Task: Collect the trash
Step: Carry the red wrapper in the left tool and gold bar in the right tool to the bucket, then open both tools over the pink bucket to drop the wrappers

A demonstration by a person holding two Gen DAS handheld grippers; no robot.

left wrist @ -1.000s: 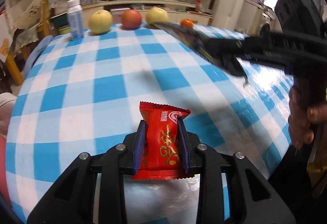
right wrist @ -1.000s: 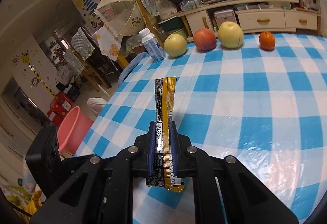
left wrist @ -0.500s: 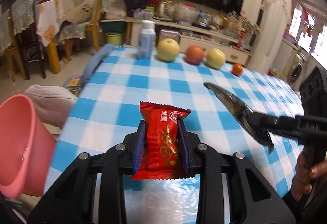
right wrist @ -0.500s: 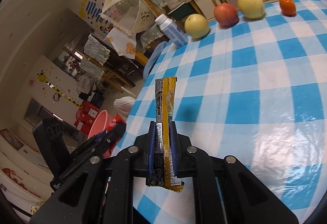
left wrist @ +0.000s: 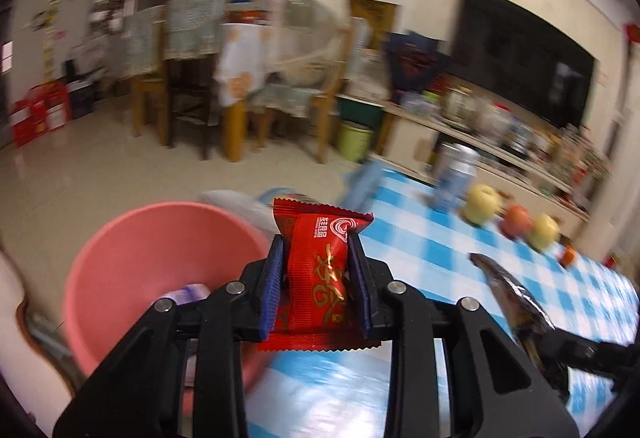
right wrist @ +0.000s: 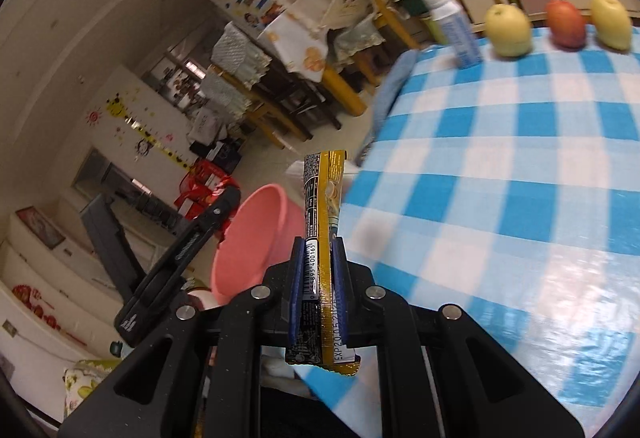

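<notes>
My left gripper [left wrist: 318, 278] is shut on a red snack wrapper [left wrist: 318, 270], held at the left edge of the blue-checked table [left wrist: 432, 250] beside the pink bin [left wrist: 132, 262] on the floor. A purple scrap lies inside the bin. My right gripper [right wrist: 318, 278] is shut on a long black-and-gold wrapper [right wrist: 322, 206], over the table's left edge [right wrist: 500, 206] with the pink bin [right wrist: 260, 238] just left of it. In the left wrist view that long wrapper [left wrist: 516, 302] shows at the right. The left gripper's black body [right wrist: 180, 258] appears left of the bin in the right wrist view.
At the table's far side stand a white-and-blue bottle [right wrist: 452, 26], two yellow apples [right wrist: 508, 30] and a red apple [right wrist: 566, 24]. A small orange [left wrist: 568, 256] lies beyond them. Wooden chairs [left wrist: 188, 86] and a green bucket [left wrist: 354, 140] stand on the tiled floor behind.
Both grippers swung left from over the table toward its left edge, still holding their wrappers. The pink bin now fills the lower left of the left wrist view.
</notes>
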